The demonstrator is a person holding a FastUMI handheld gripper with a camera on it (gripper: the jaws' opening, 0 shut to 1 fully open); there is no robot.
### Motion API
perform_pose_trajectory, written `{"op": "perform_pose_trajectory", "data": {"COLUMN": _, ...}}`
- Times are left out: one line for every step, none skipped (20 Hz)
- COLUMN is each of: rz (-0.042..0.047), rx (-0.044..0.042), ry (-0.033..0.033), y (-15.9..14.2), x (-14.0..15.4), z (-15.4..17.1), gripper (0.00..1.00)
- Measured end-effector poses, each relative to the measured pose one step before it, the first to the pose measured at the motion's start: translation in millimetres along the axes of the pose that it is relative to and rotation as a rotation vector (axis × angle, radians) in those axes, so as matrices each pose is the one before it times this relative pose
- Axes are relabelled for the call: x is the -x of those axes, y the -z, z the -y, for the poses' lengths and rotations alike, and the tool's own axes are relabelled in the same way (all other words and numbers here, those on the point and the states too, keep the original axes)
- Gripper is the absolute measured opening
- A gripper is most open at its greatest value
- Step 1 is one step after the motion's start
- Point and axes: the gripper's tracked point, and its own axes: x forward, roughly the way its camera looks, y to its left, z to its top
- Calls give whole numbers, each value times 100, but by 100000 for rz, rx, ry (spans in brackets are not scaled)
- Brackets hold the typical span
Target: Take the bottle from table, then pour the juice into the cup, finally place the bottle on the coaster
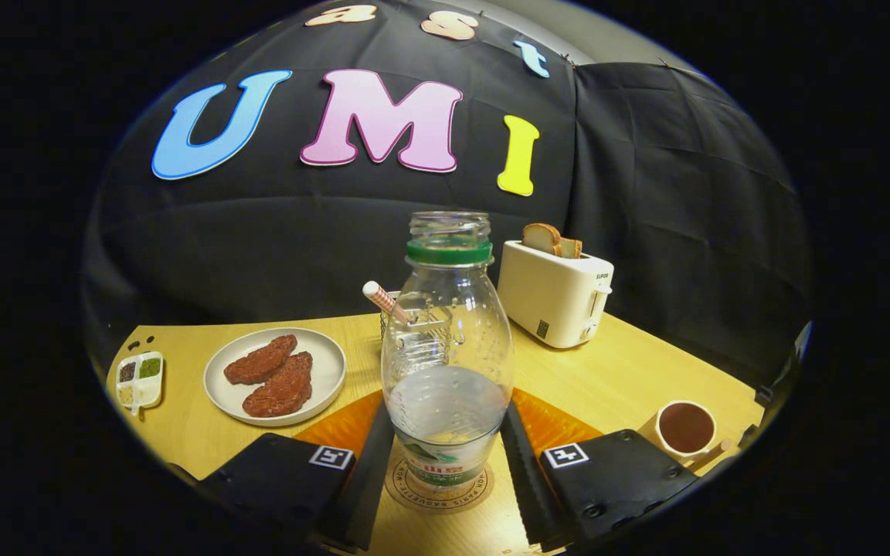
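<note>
The clear plastic bottle with a green neck ring (447, 363) stands upright on the round printed coaster (439, 488), dead centre between the claw (445, 463) fingers, which flank it narrowly, contact uncertain.

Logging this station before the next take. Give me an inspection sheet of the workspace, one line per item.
Surface: light wooden table with an orange mat under the gripper's fingers.
Job's things: open clear bottle, partly filled, stands upright on the round coaster; cup holding dark liquid sits beyond the right finger.
Clutter: plate with two brown patties, small divided tray, toaster with bread slices, a striped straw in a container behind the bottle.
Grippers: gripper flanks the bottle's base; whether the fingers press on it cannot be told.
Cables: nothing seen.
Surroundings: black cloth wall behind the table.
</note>
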Motion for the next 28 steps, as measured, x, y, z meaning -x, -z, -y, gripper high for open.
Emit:
{"op": "perform_pose_trajectory", "data": {"rz": 680, "rx": -475, "ry": -266, "y": -83, "x": 54, "z": 33, "gripper": 75}}
{"op": "perform_pose_trajectory", "data": {"rz": 94, "rx": -302, "ry": -178, "y": 3, "x": 46, "z": 15, "gripper": 74}}
{"op": "perform_pose_trajectory", "data": {"rz": 323, "rx": -280, "ry": -210, "y": -96, "x": 133, "z": -56, "gripper": 75}}
{"op": "perform_pose_trajectory", "data": {"rz": -255, "rx": 143, "ry": -313, "y": 167, "x": 42, "z": -95, "gripper": 76}}
{"op": "perform_pose_trajectory", "data": {"rz": -91, "rx": 515, "ry": -262, "y": 35, "x": 139, "z": -123, "gripper": 78}}
{"op": "perform_pose_trajectory", "data": {"rz": 299, "rx": 668, "ry": 216, "y": -233, "x": 173, "z": 126, "gripper": 79}}
{"op": "perform_pose_trajectory", "data": {"rz": 619, "rx": 573, "ry": 238, "y": -94, "x": 418, "z": 236, "gripper": 82}}
{"op": "perform_pose_trajectory", "data": {"rz": 610, "rx": -77, "ry": 430, "y": -486, "x": 710, "z": 121, "gripper": 91}}
{"op": "perform_pose_trajectory", "data": {"rz": 929, "rx": -174, "ry": -80, "y": -404, "x": 116, "z": 199, "gripper": 99}}
{"op": "perform_pose_trajectory", "data": {"rz": 797, "rx": 264, "ry": -200, "y": -380, "x": 458, "z": 99, "gripper": 98}}
{"op": "perform_pose_trajectory", "data": {"rz": 824, "rx": 324, "ry": -638, "y": -180, "x": 492, "z": 31, "gripper": 97}}
{"op": "perform_pose_trajectory", "data": {"rz": 475, "rx": -216, "ry": -1429, "y": -209, "x": 584, "z": -173, "gripper": 97}}
{"op": "perform_pose_trajectory", "data": {"rz": 437, "rx": -281, "ry": -1819, "y": -139, "x": 715, "z": -257, "gripper": 97}}
{"op": "perform_pose_trajectory", "data": {"rz": 976, "rx": 75, "ry": -2063, "y": -327, "x": 905, "z": -360, "gripper": 98}}
{"op": "perform_pose_trajectory", "data": {"rz": 816, "rx": 651, "ry": -1414, "y": -282, "x": 962, "z": -150, "gripper": 98}}
{"op": "perform_pose_trajectory", "data": {"rz": 761, "rx": 664, "ry": -1690, "y": -440, "x": 1085, "z": -161, "gripper": 98}}
{"op": "perform_pose_trajectory", "data": {"rz": 868, "rx": 731, "ry": -1562, "y": -550, "x": 1245, "z": -178, "gripper": 98}}
{"op": "perform_pose_trajectory", "data": {"rz": 1141, "rx": 674, "ry": -1302, "y": -581, "x": 1249, "z": 117, "gripper": 98}}
{"op": "perform_pose_trajectory", "data": {"rz": 1556, "rx": 363, "ry": -1429, "y": -834, "x": 1510, "z": 116, "gripper": 98}}
{"op": "perform_pose_trajectory", "data": {"rz": 2060, "rx": -37, "ry": -1675, "y": -993, "x": 1574, "z": 103, "gripper": 97}}
{"op": "perform_pose_trajectory", "data": {"rz": 2380, "rx": 58, "ry": -1983, "y": -1232, "x": 1543, "z": 129, "gripper": 97}}
{"op": "perform_pose_trajectory", "data": {"rz": 1351, "rx": 156, "ry": -2094, "y": -898, "x": 1430, "z": 155, "gripper": 97}}
{"op": "perform_pose_trajectory", "data": {"rz": 1120, "rx": 743, "ry": -1889, "y": -962, "x": 1445, "z": 222, "gripper": 97}}
{"op": "perform_pose_trajectory", "data": {"rz": 734, "rx": 1447, "ry": -1706, "y": -905, "x": 1375, "z": 483, "gripper": 97}}
{"op": "perform_pose_trajectory", "data": {"rz": 798, "rx": 891, "ry": -1670, "y": -907, "x": 1367, "z": 449, "gripper": 97}}
{"op": "perform_pose_trajectory", "data": {"rz": 1517, "rx": 515, "ry": -3377, "y": -1130, "x": 1392, "z": 18, "gripper": 97}}
{"op": "perform_pose_trajectory", "data": {"rz": 1452, "rx": 276, "ry": -3238, "y": -1097, "x": 1275, "z": 92, "gripper": 97}}
{"op": "perform_pose_trajectory", "data": {"rz": 715, "rx": 579, "ry": -3731, "y": -741, "x": 1248, "z": 21, "gripper": 97}}
